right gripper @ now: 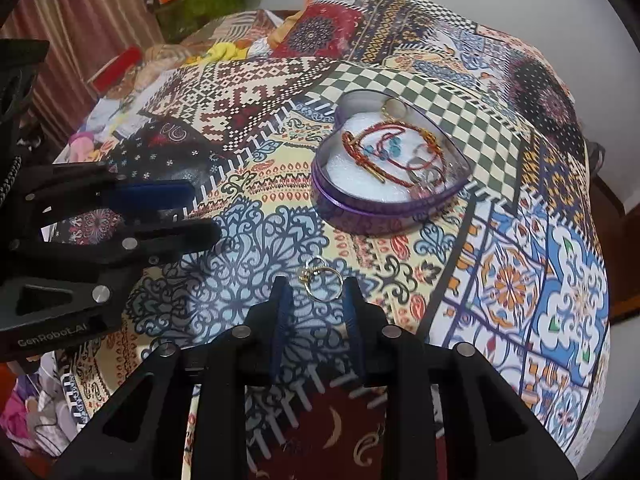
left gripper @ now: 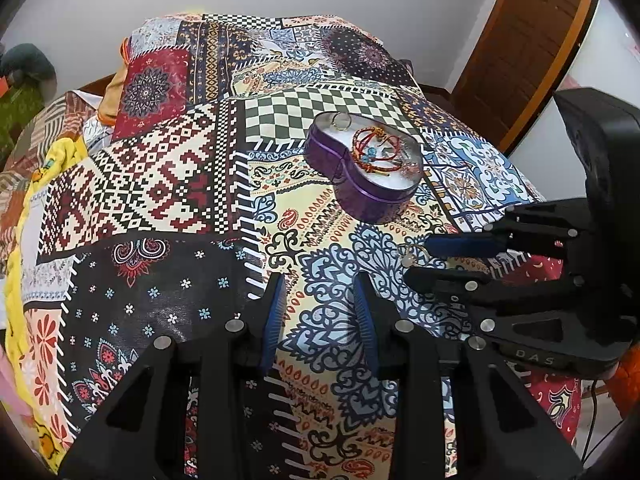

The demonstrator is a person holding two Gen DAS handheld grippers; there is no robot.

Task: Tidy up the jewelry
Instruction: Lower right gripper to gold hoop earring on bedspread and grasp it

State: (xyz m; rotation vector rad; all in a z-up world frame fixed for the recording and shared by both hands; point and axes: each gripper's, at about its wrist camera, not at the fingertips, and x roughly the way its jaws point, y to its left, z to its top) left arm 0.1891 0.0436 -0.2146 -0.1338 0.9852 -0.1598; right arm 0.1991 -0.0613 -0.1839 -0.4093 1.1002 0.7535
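While the left claw [left gripper: 320, 312] hangs part-open and empty, the gold ring [right gripper: 322, 284] lies flat on the bedspread [right gripper: 400, 264] just above the nearer right claw's [right gripper: 316, 308] empty, slightly parted tips, at lower centre.

Heart-shaped purple tin [right gripper: 390, 184], lid off, sits flat on the patterned bedspread [right gripper: 520, 280]; white lining inside. It holds tangled red cord bracelets [right gripper: 376, 148] with blue beads, plus a gold ring [right gripper: 394, 107] near its far lobe. A second gold ring [right gripper: 322, 282] with a small stone lies loose on the bedspread, near the tin but apart from it.
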